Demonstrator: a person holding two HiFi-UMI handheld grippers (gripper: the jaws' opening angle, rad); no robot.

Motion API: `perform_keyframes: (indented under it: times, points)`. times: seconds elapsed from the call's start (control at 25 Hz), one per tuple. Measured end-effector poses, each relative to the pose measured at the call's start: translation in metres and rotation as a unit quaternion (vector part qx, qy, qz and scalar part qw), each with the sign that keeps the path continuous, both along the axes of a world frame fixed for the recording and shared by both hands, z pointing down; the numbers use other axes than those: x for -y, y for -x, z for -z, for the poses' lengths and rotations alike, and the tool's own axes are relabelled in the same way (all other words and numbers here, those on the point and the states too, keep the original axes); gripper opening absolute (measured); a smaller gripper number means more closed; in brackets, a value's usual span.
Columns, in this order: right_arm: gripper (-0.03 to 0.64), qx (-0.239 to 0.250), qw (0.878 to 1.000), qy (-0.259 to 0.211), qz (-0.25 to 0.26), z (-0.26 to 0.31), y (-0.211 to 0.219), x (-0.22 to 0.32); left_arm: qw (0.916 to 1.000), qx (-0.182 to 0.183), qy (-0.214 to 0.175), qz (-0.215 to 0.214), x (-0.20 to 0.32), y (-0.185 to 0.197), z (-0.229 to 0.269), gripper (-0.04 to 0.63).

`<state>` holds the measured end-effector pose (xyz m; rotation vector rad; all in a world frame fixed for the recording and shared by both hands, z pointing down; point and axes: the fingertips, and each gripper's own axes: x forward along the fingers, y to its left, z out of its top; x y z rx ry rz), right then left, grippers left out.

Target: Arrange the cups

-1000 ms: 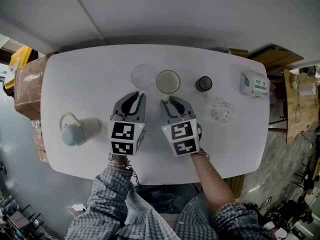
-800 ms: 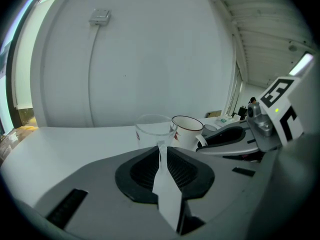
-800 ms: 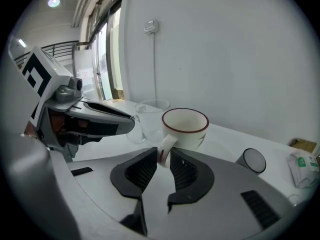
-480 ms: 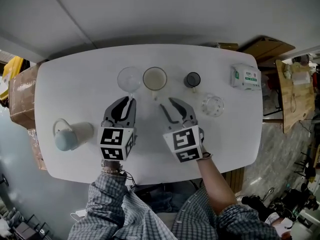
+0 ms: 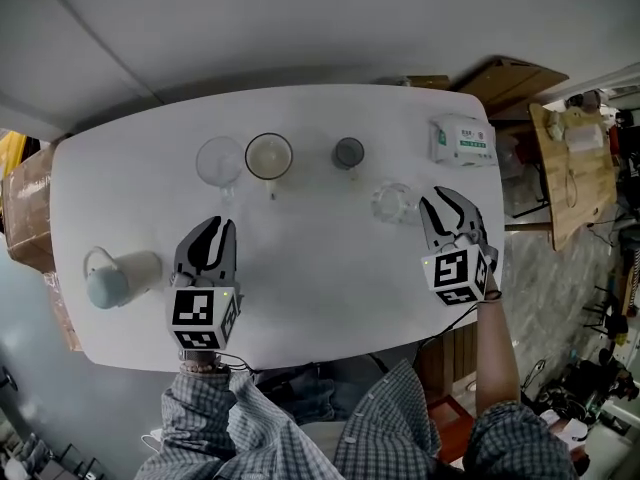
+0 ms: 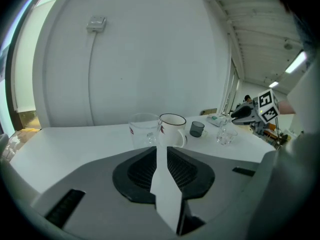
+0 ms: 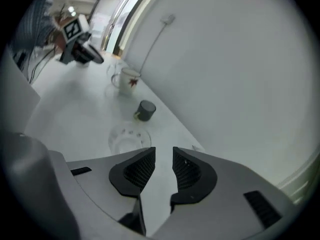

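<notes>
Head view: white table (image 5: 320, 298). Three cups stand in a row along the far side: clear cup (image 5: 220, 160), white mug (image 5: 269, 156) just beside it, then dark grey cup (image 5: 348, 152) further right, apart from the mug. The small clear glass (image 5: 395, 203) sits nearer, out of the row, to the right of the dark grey cup. Tissue pack (image 5: 461, 139) at the far right corner, pale jug (image 5: 118, 276) lying at the left edge. Left gripper (image 5: 212, 230) is over the near-left part of the table, pointing towards the clear cup but well short of it. Right gripper (image 5: 445, 204) is at the right edge, just beside the small clear glass

Left gripper view: jaws a narrow gap apart, only bare table between them, holding nothing. Clear cup and white mug are straight ahead, beyond the tips

Right gripper view: jaws apart, gap empty, nothing gripped. The small clear glass is just ahead of the left jaw tip, not between the jaws; the dark grey cup and white mug are further on
</notes>
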<state>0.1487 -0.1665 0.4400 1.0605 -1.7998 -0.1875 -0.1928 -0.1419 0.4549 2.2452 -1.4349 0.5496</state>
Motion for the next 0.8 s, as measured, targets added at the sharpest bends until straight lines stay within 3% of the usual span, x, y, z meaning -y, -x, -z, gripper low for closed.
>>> perform_keyframes:
  times: [0.12, 0.44, 0.56, 0.8]
  points:
    - [0.106, -0.087, 0.992, 0.037, 0.081, -0.029, -0.011, -0.001, 1.0000, 0.003, -0.002, 0.001, -0.004, -0.010, 0.004, 0.052]
    - [0.106, -0.113, 0.969, 0.094, 0.199, -0.065, 0.000, 0.010, 0.9999, 0.014, 0.003, -0.005, -0.011, -0.036, 0.007, 0.052]
    - [0.088, -0.101, 0.969, 0.105, 0.199, -0.068, 0.001, 0.007, 0.9998, 0.016, 0.007, -0.005, -0.012, -0.043, 0.006, 0.052]
    - [0.069, -0.042, 0.982, 0.117, 0.140, -0.066, -0.001, -0.011, 0.9999, 0.008, 0.004, -0.006, -0.005, -0.059, 0.005, 0.052]
